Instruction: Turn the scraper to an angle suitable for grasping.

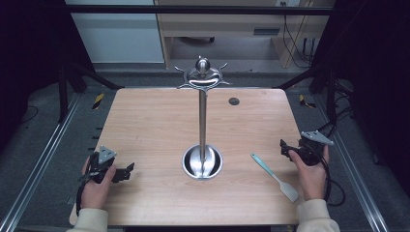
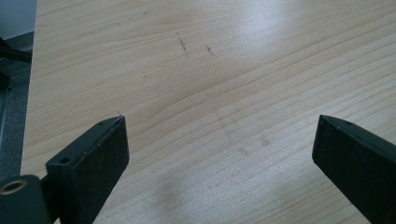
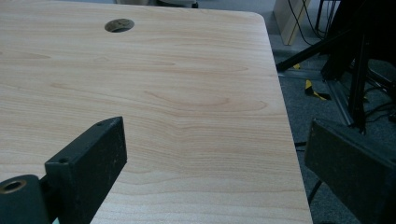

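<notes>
A metal utensil stand [image 1: 202, 111] rises from a round base [image 1: 202, 162] at the middle of the wooden table [image 1: 154, 121], with curved hooks around its knob [image 1: 202, 72]. A pale teal and white spatula [image 1: 273, 176] lies flat on the table to the right of the base. My left gripper [image 1: 126, 170] rests near the front left edge, open, nothing between its jaws [image 2: 219, 135]. My right gripper [image 1: 285, 147] is held at the right edge, just beyond the spatula's handle end, open and empty [image 3: 215, 140].
A round cable hole [image 1: 234, 101] [image 3: 119, 25] sits in the table's far right part. Black frame struts [image 1: 309, 72] and cables stand off the table's right side. A wooden desk [image 1: 232, 24] is behind the table.
</notes>
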A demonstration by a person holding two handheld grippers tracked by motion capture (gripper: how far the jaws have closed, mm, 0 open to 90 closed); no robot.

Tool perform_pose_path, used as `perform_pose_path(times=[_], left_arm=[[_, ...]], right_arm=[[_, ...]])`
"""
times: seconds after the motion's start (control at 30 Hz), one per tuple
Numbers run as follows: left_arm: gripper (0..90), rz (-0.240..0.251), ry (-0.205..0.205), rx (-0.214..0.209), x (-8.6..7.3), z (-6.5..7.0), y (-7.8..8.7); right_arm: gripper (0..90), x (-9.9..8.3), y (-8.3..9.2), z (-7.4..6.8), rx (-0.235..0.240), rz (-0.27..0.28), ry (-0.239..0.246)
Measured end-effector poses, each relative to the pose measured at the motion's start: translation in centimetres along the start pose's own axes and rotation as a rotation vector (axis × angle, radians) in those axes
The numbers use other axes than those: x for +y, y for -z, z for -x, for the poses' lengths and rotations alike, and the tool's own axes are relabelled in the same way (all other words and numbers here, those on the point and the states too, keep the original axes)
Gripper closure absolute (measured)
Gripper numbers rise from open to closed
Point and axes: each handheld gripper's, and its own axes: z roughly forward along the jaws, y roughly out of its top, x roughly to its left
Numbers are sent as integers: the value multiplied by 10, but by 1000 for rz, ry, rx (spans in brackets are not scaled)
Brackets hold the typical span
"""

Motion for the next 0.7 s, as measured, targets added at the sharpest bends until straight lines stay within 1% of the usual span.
perform_pose_path(times=[0.1, 0.17, 0.2, 0.33, 0.37, 0.4, 0.43, 0.47, 0.53, 0.6, 0.67, 0.7], left_arm=[[36, -1, -5, 0, 0, 0, 0], [36, -3, -12, -1, 1, 1, 0], [36, -2, -10, 1, 1, 1, -1], [36, -4, -14, 0, 1, 2, -1], [36, -4, -14, 0, 1, 2, 0], [36, -4, -16, 1, 1, 2, 0], [36, -3, -16, 2, 1, 2, 0], [36, -3, -15, 3, 2, 1, 0], [36, 2, -12, 6, 2, 1, 0], [37, -3, -18, 7, 2, 1, 0], [37, -6, -23, 7, 2, 1, 0], [37, -7, -27, 5, 2, 1, 0]], right_arm=[[80, 0, -1, -1, -7, -9, 5], [96, 0, -1, -2, -18, -18, 2], [105, 1, -1, -2, -22, -19, -1], [162, 2, -1, -4, -28, -20, 14], [217, 2, -2, -7, -24, -25, 29], [217, 2, -2, -7, -24, -25, 29], [248, 2, -2, -8, -24, -29, 43], [293, 2, -3, -9, -20, -33, 47], [377, 1, -4, -12, -13, -43, 79], [488, 1, -5, -16, 8, -53, 111], [563, 1, -6, -20, 43, -67, 135], [601, 0, -7, -22, 47, -70, 149]])
